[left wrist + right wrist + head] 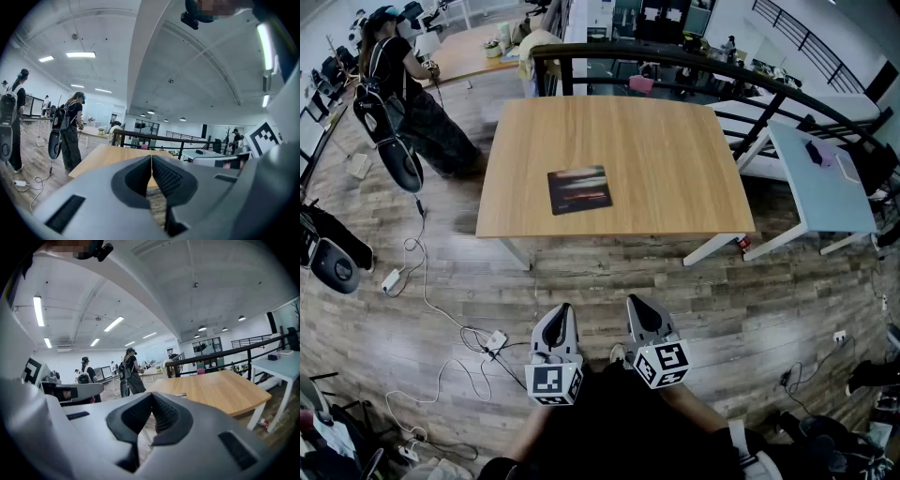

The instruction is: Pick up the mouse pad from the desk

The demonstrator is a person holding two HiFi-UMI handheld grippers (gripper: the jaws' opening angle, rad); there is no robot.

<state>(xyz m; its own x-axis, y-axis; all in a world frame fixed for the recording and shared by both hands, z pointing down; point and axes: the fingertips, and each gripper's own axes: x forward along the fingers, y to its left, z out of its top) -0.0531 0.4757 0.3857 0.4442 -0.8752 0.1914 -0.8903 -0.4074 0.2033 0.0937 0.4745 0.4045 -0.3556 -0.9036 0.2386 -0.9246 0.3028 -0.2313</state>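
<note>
A dark mouse pad (579, 189) with a reddish streaked print lies flat on the wooden desk (656, 141), near its front left part. Both grippers are held close to my body, well short of the desk and over the floor. My left gripper (563, 309) has its jaws together with nothing between them, as the left gripper view shows (151, 157). My right gripper (635, 304) is likewise shut and empty (152, 395). Only the desk's edge (220, 390) shows past the right jaws; the pad is a thin sliver there.
A black railing (675, 58) runs behind the desk. A light blue table (825, 183) stands to the right. A person with a backpack (403, 84) stands at the left. Cables and a power strip (495, 339) lie on the wooden floor in front of the desk.
</note>
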